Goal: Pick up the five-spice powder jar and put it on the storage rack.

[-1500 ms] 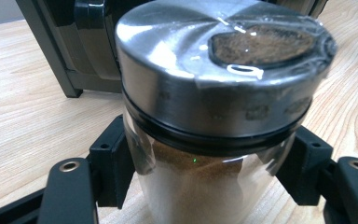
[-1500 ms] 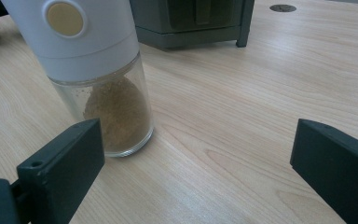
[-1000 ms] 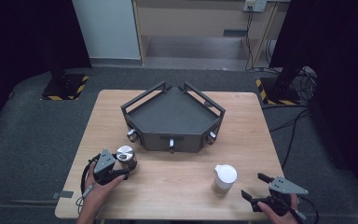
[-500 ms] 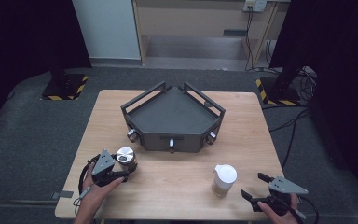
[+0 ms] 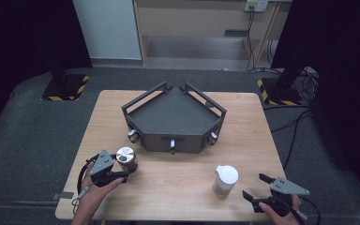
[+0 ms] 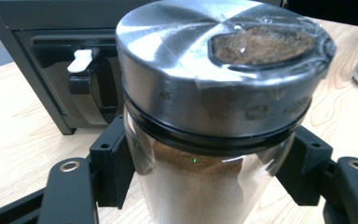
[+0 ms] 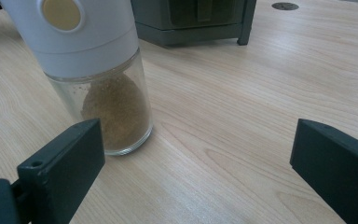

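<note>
Pale wood-grain surface [image 5: 178,183], dark grey tray [image 5: 173,115], silver-lidded jar [image 5: 126,158] of brown powder, white-capped clear shaker [image 5: 225,180] of tan powder, black claws, yellow-black striped floor markings [image 5: 65,91]

- A pale wooden surface [image 5: 178,187] fills the middle of the frame, standing on grey carpet.
- A dark five-sided tray [image 5: 173,117] with raised rails sits at upper centre of it, knobs along its near wall.
- A glass jar with a metal lid [image 5: 126,158] stands at lower left, brown powder inside.
- A white-capped jar [image 5: 226,180] stands at lower right, near the front edge, also part full of brown powder.
- Black-and-yellow striped bases [image 5: 64,87] lie on the floor at upper left and upper right.
- Cables [image 5: 300,126] trail across the floor at right.
</note>
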A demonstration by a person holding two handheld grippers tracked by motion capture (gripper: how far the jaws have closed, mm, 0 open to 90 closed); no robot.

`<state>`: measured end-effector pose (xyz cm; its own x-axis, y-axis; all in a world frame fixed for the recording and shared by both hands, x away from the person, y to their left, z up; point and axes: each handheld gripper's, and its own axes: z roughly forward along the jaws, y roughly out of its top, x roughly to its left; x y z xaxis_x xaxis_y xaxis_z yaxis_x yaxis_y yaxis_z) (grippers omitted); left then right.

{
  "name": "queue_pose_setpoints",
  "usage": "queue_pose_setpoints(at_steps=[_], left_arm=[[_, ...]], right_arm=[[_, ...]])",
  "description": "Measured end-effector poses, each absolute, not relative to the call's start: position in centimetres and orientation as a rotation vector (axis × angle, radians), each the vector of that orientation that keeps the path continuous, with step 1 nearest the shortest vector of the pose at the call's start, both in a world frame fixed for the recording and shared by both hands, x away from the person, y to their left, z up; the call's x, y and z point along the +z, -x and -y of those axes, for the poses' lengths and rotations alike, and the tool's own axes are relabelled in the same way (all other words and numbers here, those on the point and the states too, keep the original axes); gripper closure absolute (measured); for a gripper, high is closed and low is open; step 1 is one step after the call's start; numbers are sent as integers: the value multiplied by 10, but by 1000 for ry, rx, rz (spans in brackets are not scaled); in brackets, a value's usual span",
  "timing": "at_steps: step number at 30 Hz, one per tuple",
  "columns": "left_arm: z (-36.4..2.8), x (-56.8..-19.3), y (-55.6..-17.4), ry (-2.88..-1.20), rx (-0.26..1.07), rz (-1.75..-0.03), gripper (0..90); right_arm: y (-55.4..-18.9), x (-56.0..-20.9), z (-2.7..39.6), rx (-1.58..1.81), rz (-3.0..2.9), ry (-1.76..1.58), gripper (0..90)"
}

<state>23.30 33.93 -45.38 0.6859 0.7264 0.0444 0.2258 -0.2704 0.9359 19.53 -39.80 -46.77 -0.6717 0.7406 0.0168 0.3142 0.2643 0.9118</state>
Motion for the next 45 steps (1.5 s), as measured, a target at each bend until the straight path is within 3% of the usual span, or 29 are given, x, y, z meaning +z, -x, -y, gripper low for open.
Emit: queue_pose_setpoints(at_steps=[25,45], left_arm=[[-313,-404,-249,-1865,550,-654,304],[-299,-365,-290,-1874,548,-596,304]], right_arm=[[-193,-468,401,1379,-2116,-967,35],[-194,-469,402,1370,-2119,-978,35]])
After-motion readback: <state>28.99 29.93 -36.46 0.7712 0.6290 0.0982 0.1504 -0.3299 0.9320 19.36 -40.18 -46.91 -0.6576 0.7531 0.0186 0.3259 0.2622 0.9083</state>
